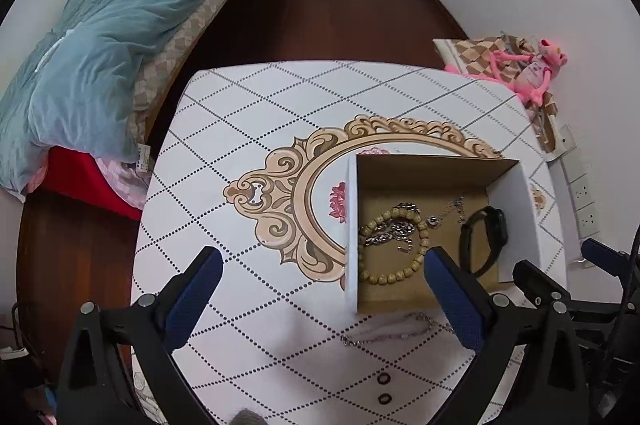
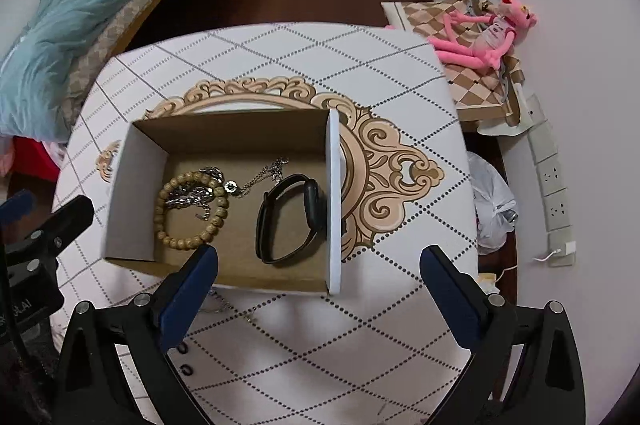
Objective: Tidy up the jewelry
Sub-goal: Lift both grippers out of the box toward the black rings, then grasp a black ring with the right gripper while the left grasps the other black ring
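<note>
Your left gripper (image 1: 322,267) hangs released over the table (image 1: 248,129), jaws spread wide with nothing between them; its right finger sits in front of the near left corner of the box (image 1: 436,173). Your right gripper (image 2: 319,265) is likewise released and empty, its left finger overlapping the box's near edge and its right finger over bare tabletop.

The box is an open cardboard tray with white outer walls, resting on the table's ornate printed medallion. Inside it you have a wooden bead bracelet (image 2: 191,209) at the left, lying flat as a loop, with a silver chain (image 2: 192,195) bunched inside and over that loop. A thinner necklace (image 2: 256,177) with a round pendant trails toward the back wall (its pendant lies just beside the beads). The black band (image 2: 290,219) stands on its edge at the right, close to the right wall.

Still outside the box, a silver necklace (image 1: 384,335) lies on the table just in front of the box's near wall, stretched out sideways. Two small dark rings (image 1: 384,389) lie closer to you, one behind the other, slightly apart.

Beyond the table, a pink plush (image 2: 486,29) lies on a checked cloth by the wall.
</note>
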A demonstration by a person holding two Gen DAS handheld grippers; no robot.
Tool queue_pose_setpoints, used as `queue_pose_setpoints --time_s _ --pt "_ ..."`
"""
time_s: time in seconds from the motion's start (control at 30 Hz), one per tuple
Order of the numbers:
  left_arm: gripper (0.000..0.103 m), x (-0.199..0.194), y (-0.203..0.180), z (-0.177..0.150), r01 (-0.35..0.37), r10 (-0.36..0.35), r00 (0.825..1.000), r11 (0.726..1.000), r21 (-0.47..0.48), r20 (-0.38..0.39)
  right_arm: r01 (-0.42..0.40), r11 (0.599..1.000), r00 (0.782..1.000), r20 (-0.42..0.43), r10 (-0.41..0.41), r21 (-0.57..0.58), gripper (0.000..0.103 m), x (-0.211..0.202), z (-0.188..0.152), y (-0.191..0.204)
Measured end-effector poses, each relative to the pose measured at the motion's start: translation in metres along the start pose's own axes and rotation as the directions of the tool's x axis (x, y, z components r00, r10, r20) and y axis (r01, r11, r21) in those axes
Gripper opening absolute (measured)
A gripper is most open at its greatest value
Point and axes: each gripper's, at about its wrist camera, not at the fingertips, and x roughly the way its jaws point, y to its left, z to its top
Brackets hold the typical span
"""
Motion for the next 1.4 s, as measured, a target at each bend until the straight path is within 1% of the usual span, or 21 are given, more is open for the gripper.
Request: queue_pose_setpoints --time_s 0.13,0.3,0.43,0.57,0.77,0.93,1.07,1.17,1.2,1.27,1.33,1.4 --pt "0.103 -0.026 0.000 -0.007 -0.005 0.005 0.999 1.000 0.004 0.047 0.000 1.000 0.999 0.048 0.000 -0.002 0.102 -0.024 -0.007 0.000" --pt "0.103 -0.062 0.001 -0.020 -0.023 0.022 0.995 1.000 0.006 0.098 0.011 1.000 0.992 0.126 -0.009 -0.016 0.102 -0.064 -0.019 0.002" --pt "0.103 -0.087 0.003 -0.029 -0.024 0.023 0.991 1.000 0.004 0.130 0.011 1.000 0.984 0.181 -0.008 -0.020 0.102 -0.099 -0.029 0.002" --pt "0.103 -0.112 0.005 -0.037 -0.018 0.017 0.986 1.000 0.005 0.164 0.016 1.000 0.970 0.241 -0.014 -0.010 0.102 -0.132 -0.043 0.002" --pt "0.103 -0.143 0.007 -0.050 -0.016 0.015 0.978 1.000 0.006 0.209 0.035 0.999 0.954 0.296 -0.033 0.001 0.102 -0.166 -0.060 0.004" --pt "0.103 -0.154 0.008 -0.057 -0.014 0.014 0.974 1.000 0.002 0.228 0.033 0.999 0.947 0.320 -0.036 0.012 0.102 -0.183 -0.072 0.004" --pt "0.103 -0.154 0.008 -0.063 -0.027 0.030 0.971 1.000 -0.015 0.237 0.013 1.000 0.949 0.315 -0.019 0.020 0.102 -0.184 -0.079 0.004" --pt "0.103 -0.143 0.013 -0.071 -0.061 0.067 0.967 0.998 -0.032 0.244 -0.014 1.000 0.957 0.291 0.009 0.016 0.102 -0.169 -0.085 0.005" --pt "0.103 -0.135 0.016 -0.075 -0.083 0.090 0.967 0.996 -0.042 0.239 -0.023 1.000 0.962 0.274 0.018 0.014 0.102 -0.161 -0.087 0.007" --pt "0.103 -0.118 0.021 -0.083 -0.099 0.108 0.970 0.994 -0.052 0.218 -0.054 0.998 0.972 0.230 0.048 0.018 0.102 -0.137 -0.095 0.008" --pt "0.103 -0.095 0.029 -0.093 -0.133 0.143 0.974 0.989 -0.067 0.177 -0.072 0.997 0.983 0.173 0.066 0.028 0.102 -0.108 -0.102 0.011" --pt "0.103 -0.068 0.040 -0.105 -0.162 0.171 0.978 0.984 -0.078 0.123 -0.106 0.994 0.987 0.129 0.100 0.039 0.102 -0.079 -0.111 0.017"
